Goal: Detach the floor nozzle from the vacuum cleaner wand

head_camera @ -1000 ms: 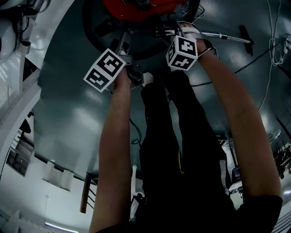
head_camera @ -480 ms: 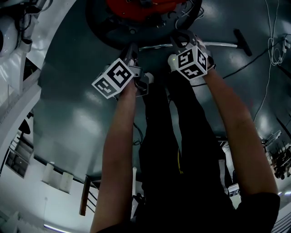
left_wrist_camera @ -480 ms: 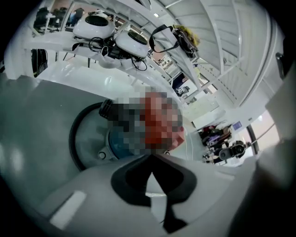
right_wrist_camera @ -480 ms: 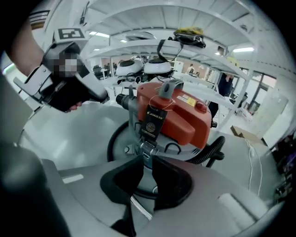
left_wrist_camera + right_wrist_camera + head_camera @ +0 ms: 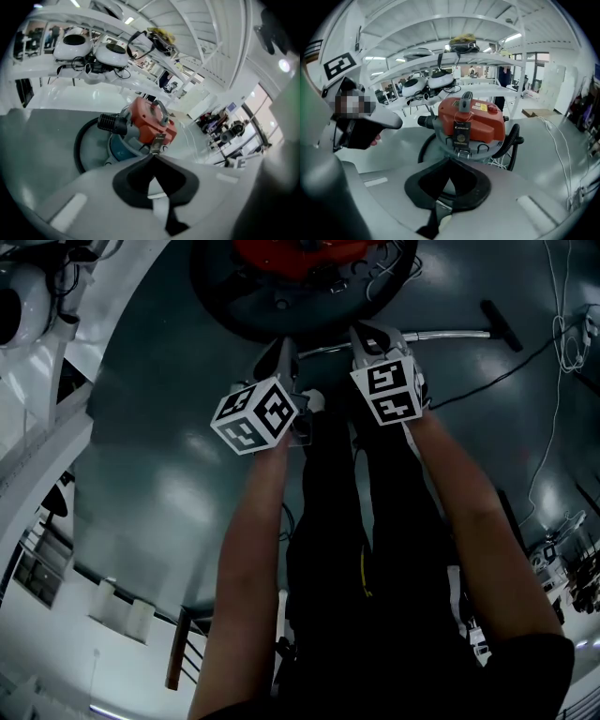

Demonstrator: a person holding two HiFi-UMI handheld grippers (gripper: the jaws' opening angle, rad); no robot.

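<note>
Both claws, as we see them: left gripper [image 5: 153,155] shut, empty; right gripper [image 5: 450,160] just closed on nothing. The wand [image 5: 441,334] lies just beyond the right gripper's tips, with the floor nozzle [image 5: 502,324] out to its right.

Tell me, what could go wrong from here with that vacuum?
The white cables lie near the floor nozzle, so pulling it off the wand could snag them. The left hand-held gripper and the right hand-held gripper are both shut and empty; reaching in shut might knock the wand away.
</note>
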